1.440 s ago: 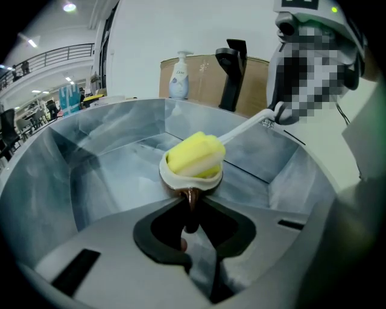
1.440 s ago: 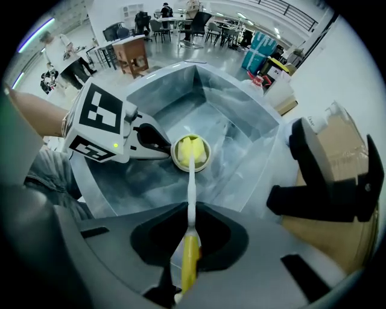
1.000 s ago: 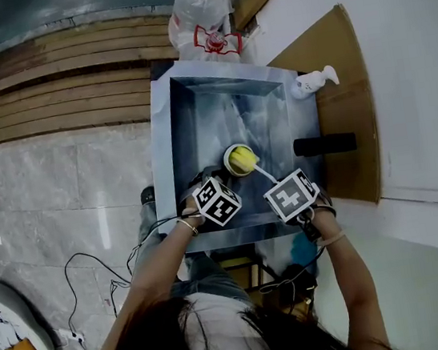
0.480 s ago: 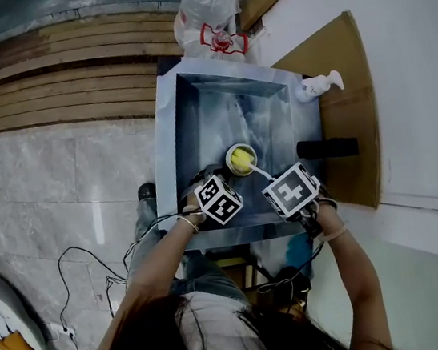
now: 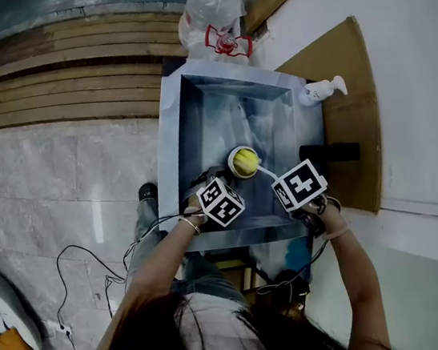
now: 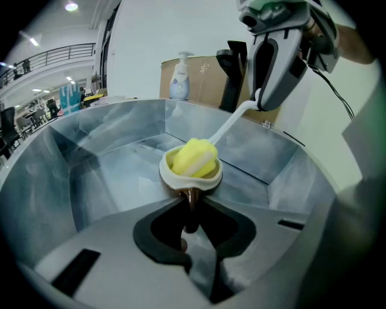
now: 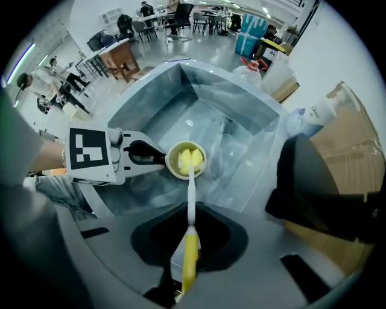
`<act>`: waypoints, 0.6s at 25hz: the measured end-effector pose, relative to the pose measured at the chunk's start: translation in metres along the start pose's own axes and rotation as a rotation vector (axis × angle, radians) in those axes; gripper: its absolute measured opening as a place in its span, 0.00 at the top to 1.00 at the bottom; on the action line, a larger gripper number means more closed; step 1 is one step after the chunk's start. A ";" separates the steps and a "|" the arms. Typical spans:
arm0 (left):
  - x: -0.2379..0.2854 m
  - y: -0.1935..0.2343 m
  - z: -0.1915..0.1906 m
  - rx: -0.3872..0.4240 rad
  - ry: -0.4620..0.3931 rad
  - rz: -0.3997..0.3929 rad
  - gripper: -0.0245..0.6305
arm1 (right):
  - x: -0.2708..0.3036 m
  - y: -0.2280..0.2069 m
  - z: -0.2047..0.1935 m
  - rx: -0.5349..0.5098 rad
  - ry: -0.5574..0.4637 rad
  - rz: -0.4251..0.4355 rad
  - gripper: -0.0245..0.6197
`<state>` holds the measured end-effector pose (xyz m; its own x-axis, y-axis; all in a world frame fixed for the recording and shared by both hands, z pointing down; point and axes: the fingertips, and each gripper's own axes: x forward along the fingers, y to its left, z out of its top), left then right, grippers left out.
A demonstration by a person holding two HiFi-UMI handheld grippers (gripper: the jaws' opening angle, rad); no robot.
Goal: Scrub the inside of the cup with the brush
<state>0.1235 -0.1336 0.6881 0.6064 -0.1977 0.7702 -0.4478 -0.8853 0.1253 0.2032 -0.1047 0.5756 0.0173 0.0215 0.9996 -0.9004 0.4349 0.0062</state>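
1. The cream cup (image 5: 242, 162) is inside the metal sink (image 5: 196, 125), toward the person's side of the basin. Its mouth is turned up toward the head camera.
2. The brush (image 7: 190, 199) has its yellow sponge head inside the cup. Its white stem comes out over the rim and runs into a yellow handle.
3. The left gripper (image 6: 192, 208) is clamped on the cup's brown handle, which stands between its jaws. The cup's body sits just past the jaw tips.
4. The right gripper (image 7: 188, 256) is closed on the brush's yellow handle and points down at the cup from the right.
5. The two grippers are near each other at the front of the sink, their marker cubes side by side but apart.
6. On the sink's right rim stand a white soap bottle (image 5: 319, 91) at the far corner and a black fixture (image 5: 329, 152) nearer the person. A cardboard sheet (image 5: 340, 56) lies just beside them.
7. White plastic bags (image 5: 216, 9) lie beyond the sink, and wooden planks (image 5: 68, 78) lie on the floor to its left.
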 end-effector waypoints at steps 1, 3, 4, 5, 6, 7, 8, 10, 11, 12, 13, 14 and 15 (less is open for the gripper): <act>0.000 0.000 0.000 0.001 0.000 0.001 0.85 | 0.001 0.001 -0.002 0.001 0.007 0.009 0.88; 0.000 0.000 0.000 0.001 0.000 0.002 0.85 | 0.002 0.004 -0.006 -0.002 0.017 0.026 0.88; 0.000 0.000 0.000 0.002 0.000 0.002 0.85 | 0.002 0.006 -0.007 -0.007 0.019 0.031 0.88; 0.000 0.000 0.000 0.002 -0.001 0.002 0.85 | 0.002 0.008 -0.007 -0.014 0.021 0.035 0.88; 0.000 0.000 0.000 0.001 -0.001 0.002 0.85 | 0.002 0.010 -0.007 -0.022 0.022 0.038 0.88; 0.000 0.000 0.000 0.001 -0.001 0.002 0.85 | 0.002 0.012 -0.006 -0.030 0.024 0.042 0.88; 0.000 0.000 -0.001 0.001 -0.001 0.003 0.85 | 0.001 0.014 -0.005 -0.037 0.024 0.046 0.88; 0.000 0.000 0.000 0.002 -0.001 0.004 0.85 | 0.000 0.018 -0.001 -0.046 0.019 0.056 0.88; 0.000 0.000 0.000 0.002 -0.001 0.004 0.85 | 0.000 0.019 0.001 -0.046 0.015 0.060 0.88; 0.000 0.000 0.000 0.003 0.000 0.003 0.85 | -0.001 0.020 0.003 -0.045 0.008 0.062 0.88; 0.000 0.000 0.000 0.003 0.000 0.002 0.85 | -0.002 0.019 0.005 -0.043 0.001 0.063 0.88; 0.000 0.000 0.000 0.003 0.000 0.002 0.85 | -0.004 0.019 0.007 -0.041 -0.007 0.062 0.88; 0.000 0.000 0.000 0.004 0.000 0.003 0.85 | -0.005 0.018 0.009 -0.039 -0.015 0.060 0.88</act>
<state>0.1234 -0.1339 0.6884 0.6054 -0.2001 0.7704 -0.4467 -0.8865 0.1209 0.1832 -0.1052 0.5707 -0.0428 0.0353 0.9985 -0.8821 0.4680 -0.0543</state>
